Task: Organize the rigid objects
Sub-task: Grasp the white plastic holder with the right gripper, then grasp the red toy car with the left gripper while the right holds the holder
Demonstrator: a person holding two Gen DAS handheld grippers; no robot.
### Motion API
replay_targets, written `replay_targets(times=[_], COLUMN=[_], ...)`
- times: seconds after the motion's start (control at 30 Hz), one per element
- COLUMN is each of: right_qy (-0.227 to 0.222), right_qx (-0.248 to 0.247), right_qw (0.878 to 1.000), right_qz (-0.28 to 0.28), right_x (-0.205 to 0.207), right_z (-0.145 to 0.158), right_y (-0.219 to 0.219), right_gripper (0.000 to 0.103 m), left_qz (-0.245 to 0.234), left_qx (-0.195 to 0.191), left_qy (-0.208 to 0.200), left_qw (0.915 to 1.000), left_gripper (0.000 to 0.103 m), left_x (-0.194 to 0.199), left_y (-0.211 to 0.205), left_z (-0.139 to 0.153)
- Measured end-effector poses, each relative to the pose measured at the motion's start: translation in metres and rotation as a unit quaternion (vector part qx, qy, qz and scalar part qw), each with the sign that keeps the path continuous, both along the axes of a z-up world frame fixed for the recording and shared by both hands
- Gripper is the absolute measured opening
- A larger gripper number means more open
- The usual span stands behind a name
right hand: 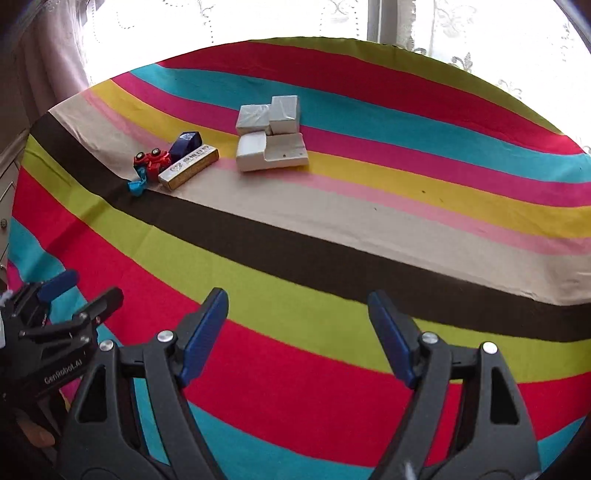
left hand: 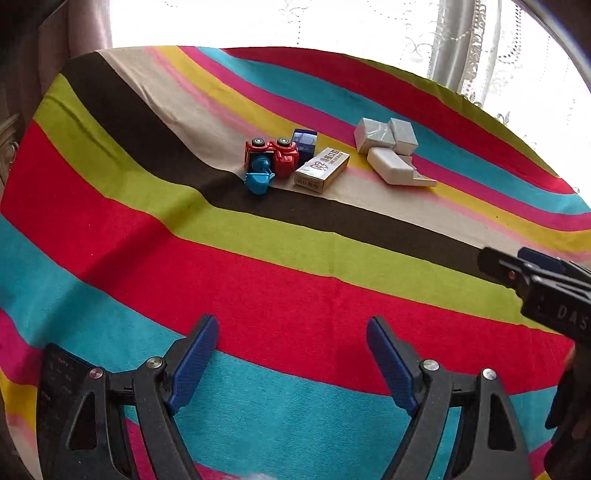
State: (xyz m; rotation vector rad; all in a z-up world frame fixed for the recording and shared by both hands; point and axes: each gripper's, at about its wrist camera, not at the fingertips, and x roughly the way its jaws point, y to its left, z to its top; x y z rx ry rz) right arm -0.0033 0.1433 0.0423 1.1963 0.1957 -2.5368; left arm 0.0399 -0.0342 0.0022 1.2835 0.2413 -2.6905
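Note:
Far across the striped cloth lies a small cluster. It holds a red toy truck [left hand: 273,155] [right hand: 152,161] on its side with a blue part [left hand: 258,179] [right hand: 136,184], a dark blue box [left hand: 305,142] [right hand: 186,144] and a silver-gold carton [left hand: 322,169] [right hand: 189,166]. To its right sit two grey blocks [left hand: 386,136] [right hand: 267,114] and a white plastic piece [left hand: 397,168] [right hand: 271,152]. My left gripper [left hand: 291,358] [right hand: 79,291] is open and empty over the near stripes. My right gripper [right hand: 297,332] [left hand: 506,264] is open and empty too, well short of the objects.
The striped tablecloth [left hand: 258,280] [right hand: 332,229] covers the whole table. Lace curtains [left hand: 461,44] [right hand: 461,26] and a bright window lie beyond its far edge. A cabinet [right hand: 7,177] stands at the left. A hand [right hand: 35,435] holds the left gripper.

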Motion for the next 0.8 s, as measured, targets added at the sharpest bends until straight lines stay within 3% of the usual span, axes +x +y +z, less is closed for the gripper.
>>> replay_targets(times=[0.13, 0.3, 0.47, 0.5, 0.6, 0.67, 0.8], right_qy=[0.016, 0.016, 0.001, 0.005, 0.006, 0.008, 0.019], right_qx=[0.023, 0.045, 0.072, 0.074, 0.052, 0.017, 0.024], right_qw=[0.999, 0.999, 0.997, 0.997, 0.998, 0.999, 0.999], right_qz=[0.024, 0.018, 0.024, 0.031, 0.046, 0.046, 0.036], right_x=[-0.056, -0.118, -0.149, -0.149, -0.137, -0.117, -0.059], right_z=[0.0, -0.007, -0.026, -0.03, -0.025, -0.017, -0.006], right_y=[-0.051, -0.086, -0.105, -0.107, -0.095, -0.074, -0.029], right_gripper=[0.081, 0.081, 0.081, 0.08, 0.038, 0.038, 0.038], left_qz=[-0.014, -0.015, -0.025, -0.026, -0.027, -0.028, -0.029], left_qx=[0.011, 0.029, 0.027, 0.022, 0.013, 0.011, -0.005], left_qy=[-0.002, 0.006, -0.001, -0.004, -0.009, -0.01, -0.019], left_qw=[0.9998, 0.9995, 0.9993, 0.9994, 0.9995, 0.9995, 0.9994], left_gripper=[0.095, 0.096, 0.103, 0.103, 0.103, 0.103, 0.103], left_x=[0.0, 0.001, -0.003, -0.004, -0.005, -0.006, -0.007], left_y=[0.003, 0.001, 0.004, 0.006, 0.008, 0.008, 0.012], left_z=[-0.001, 0.0, -0.002, -0.003, -0.005, -0.005, -0.007])
